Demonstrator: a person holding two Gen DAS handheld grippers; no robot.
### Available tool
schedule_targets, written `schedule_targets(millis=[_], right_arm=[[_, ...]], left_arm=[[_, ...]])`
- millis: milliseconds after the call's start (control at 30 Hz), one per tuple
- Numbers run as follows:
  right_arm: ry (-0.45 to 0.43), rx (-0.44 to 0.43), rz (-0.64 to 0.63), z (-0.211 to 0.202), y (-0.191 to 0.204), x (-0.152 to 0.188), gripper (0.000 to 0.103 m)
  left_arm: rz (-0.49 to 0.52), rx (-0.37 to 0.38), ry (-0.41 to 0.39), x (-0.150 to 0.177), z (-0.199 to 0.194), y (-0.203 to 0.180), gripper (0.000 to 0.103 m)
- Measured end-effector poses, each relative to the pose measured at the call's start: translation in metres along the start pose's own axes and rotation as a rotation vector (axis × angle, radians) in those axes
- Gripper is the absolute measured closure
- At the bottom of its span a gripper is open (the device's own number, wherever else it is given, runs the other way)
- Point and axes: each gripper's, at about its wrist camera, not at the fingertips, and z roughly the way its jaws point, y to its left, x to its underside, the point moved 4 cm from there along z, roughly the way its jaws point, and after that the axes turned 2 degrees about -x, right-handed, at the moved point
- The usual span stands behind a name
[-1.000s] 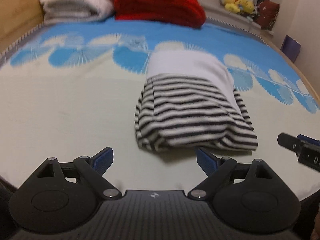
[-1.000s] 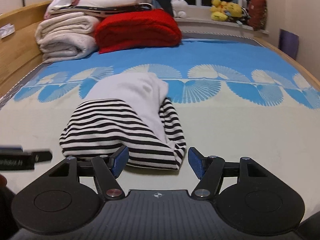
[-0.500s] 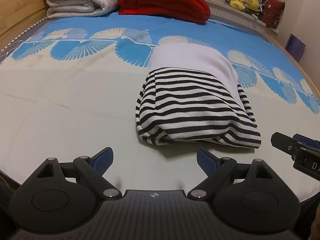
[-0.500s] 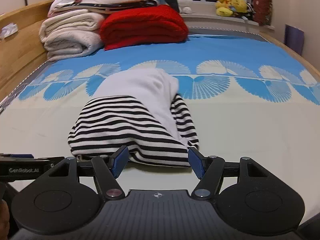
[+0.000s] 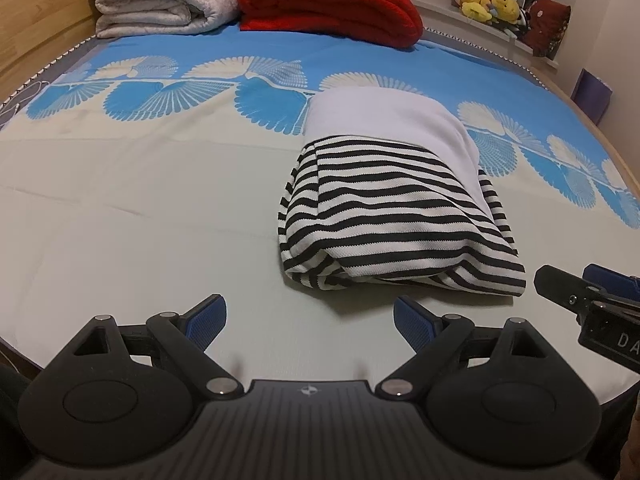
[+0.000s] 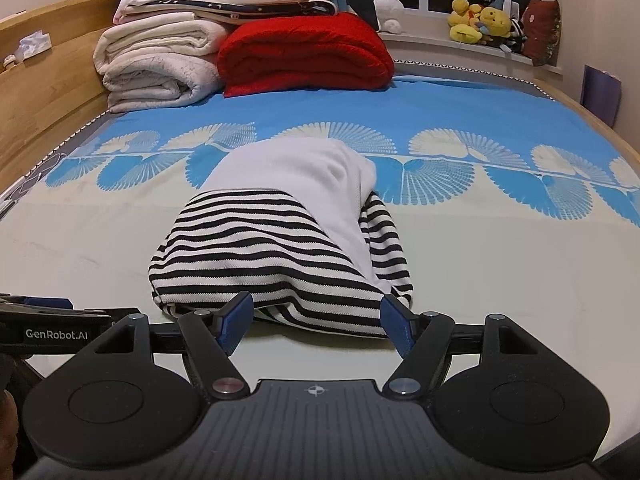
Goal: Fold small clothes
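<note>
The striped garment (image 5: pixel 396 216) lies folded into a compact bundle on the bed (image 5: pixel 140 208), its white part turned to the far side, and nothing holds it. The right hand-held gripper (image 6: pixel 316 316) has its jaws spread, and they have just been opening a little further; the near folded edge of the garment sits directly ahead of them and appears in the gap, but neither pad presses on the cloth. The left hand-held gripper (image 5: pixel 310 320) is likewise spread and empty, with the garment ahead and to its right and bare sheet between its fingers. Against the earlier views, the bundle keeps the same shape and place; only the framing has shifted slightly. Judgement: the fold on this item looks complete and released, so the next step is likely a final tidy or setting it aside. Stacked blankets (image 6: pixel 160 64) and a red throw (image 6: pixel 304 52) lie well beyond, uninvolved.
</note>
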Motion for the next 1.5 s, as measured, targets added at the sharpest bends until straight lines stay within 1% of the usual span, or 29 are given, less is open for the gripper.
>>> schedule_targets(millis=[600,1067,1500], right_arm=[[0.008,-0.001,-0.016,0.004,0.004,0.001,0.031],[-0.004,-0.021,-0.034,0.002,0.007,-0.002,0.03],[0.006,-0.031,-0.061,0.007,0.015,-0.001,0.03]], left_arm=[[0.003,0.004,0.002,0.0,0.002,-0.002,0.009],[0.012,0.007,0.003,0.0,0.004,-0.003,0.009],[0.01,0.01,-0.002,-0.002,0.002,0.001,0.009]])
